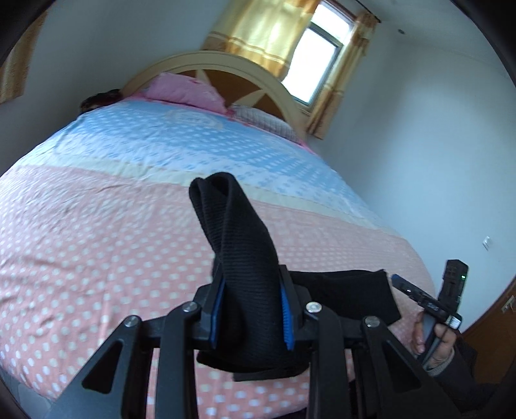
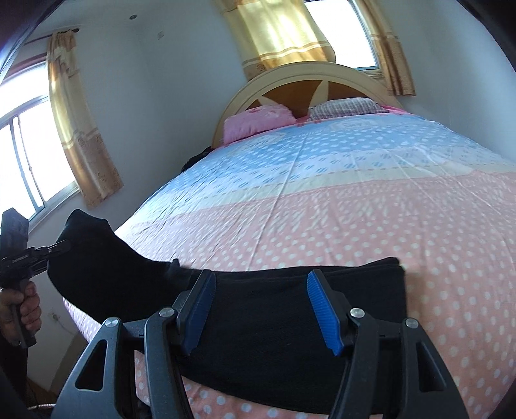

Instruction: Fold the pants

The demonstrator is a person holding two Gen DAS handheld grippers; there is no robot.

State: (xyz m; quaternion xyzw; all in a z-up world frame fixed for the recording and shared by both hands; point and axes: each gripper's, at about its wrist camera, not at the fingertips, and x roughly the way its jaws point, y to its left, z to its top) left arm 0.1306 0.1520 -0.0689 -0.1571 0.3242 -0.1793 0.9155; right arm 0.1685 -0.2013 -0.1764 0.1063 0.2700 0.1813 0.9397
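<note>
— On the near edge of the bed [image 2: 371, 206], what's lying there?

— The black pants [image 2: 274, 325], spread flat across the pink, white-dotted part of the sheet, close to the mattress edge. One end of them is lifted up off the bed, toward the left.

— Who has that raised end?

— The left gripper [image 1: 250, 309]. Its blue pads [image 1: 285, 317] are pressed against a bunched fold of the knit fabric on both sides, and the cloth stands up between them in a twisted column. From the right wrist view you can see the same gripper at the far left, with the pants draped from it and the person's left hand [image 2: 27, 306] around the handle.

— And the right gripper [image 2: 261, 311]?

— Its two fingers stand wide apart, hovering just above the flat part of the pants, with black fabric showing between the blue pads [image 2: 324, 314]. Nothing is pinched there. In the left wrist view it appears at the lower right, held by the person's right hand [image 1: 433, 338].

— Anything further back?

— A pink pillow [image 2: 258, 124] and a checked pillow [image 2: 346, 108] against the arched headboard [image 2: 290, 83], yellow curtains [image 2: 280, 29] at the window [image 1: 317, 61] behind it, and pale walls
</note>
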